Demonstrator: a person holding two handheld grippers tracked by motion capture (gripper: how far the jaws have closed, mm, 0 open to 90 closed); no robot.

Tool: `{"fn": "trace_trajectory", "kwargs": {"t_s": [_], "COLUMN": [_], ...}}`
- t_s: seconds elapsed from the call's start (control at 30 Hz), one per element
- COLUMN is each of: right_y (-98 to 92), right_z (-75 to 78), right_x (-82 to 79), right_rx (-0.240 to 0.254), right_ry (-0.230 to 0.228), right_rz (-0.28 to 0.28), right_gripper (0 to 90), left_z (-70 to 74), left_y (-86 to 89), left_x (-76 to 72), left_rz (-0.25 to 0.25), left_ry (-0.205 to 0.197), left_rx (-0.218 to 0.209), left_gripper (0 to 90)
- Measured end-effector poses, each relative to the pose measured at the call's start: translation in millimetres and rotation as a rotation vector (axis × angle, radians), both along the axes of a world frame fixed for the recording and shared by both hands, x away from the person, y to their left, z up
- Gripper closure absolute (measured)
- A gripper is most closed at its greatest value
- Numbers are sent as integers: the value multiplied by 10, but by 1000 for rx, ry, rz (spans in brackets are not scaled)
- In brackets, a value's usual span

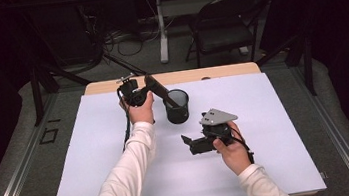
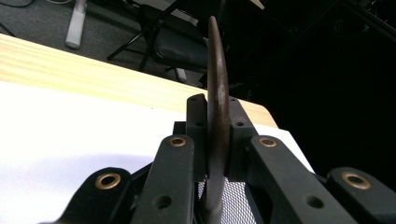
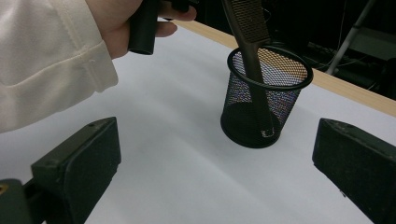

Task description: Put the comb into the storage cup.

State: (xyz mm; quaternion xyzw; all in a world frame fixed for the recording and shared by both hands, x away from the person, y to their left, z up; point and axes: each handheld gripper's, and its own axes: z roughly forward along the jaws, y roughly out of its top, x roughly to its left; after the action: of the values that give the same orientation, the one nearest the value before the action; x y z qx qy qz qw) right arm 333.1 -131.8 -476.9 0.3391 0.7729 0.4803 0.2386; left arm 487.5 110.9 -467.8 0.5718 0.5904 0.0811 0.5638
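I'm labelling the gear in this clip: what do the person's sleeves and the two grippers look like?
Both arms wear cream-white long sleeves. The left gripper is matte black, with flat link arms pinned by brass-ringed rivets. The right gripper is black too, with blocky rectangular jaws and a grey three-cornered plate on top. A black cable trails from the left one.

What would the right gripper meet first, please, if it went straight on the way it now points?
Probably the black mesh cup, which stands ahead between the right gripper's open jaws with the comb in it; bare white table cover lies between, though depth is unclear.
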Motion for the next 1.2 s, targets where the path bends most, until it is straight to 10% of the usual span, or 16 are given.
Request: {"fn": "trace_trajectory", "kwargs": {"t_s": [0.8,1.2], "right_y": [-2,-5], "right_z": [0,0], "right_x": [-2,0], "right_rx": [0,2], "right_ry": [0,2], "right_rz": [-1,-3], "right_gripper": [10,10], "left_z": [-18,-13], "left_y": [21,50], "left_x": [2,2], "left_rz": [9,10], "left_ry": [0,-5], "left_rx": [11,0], "left_gripper": [812,655]}}
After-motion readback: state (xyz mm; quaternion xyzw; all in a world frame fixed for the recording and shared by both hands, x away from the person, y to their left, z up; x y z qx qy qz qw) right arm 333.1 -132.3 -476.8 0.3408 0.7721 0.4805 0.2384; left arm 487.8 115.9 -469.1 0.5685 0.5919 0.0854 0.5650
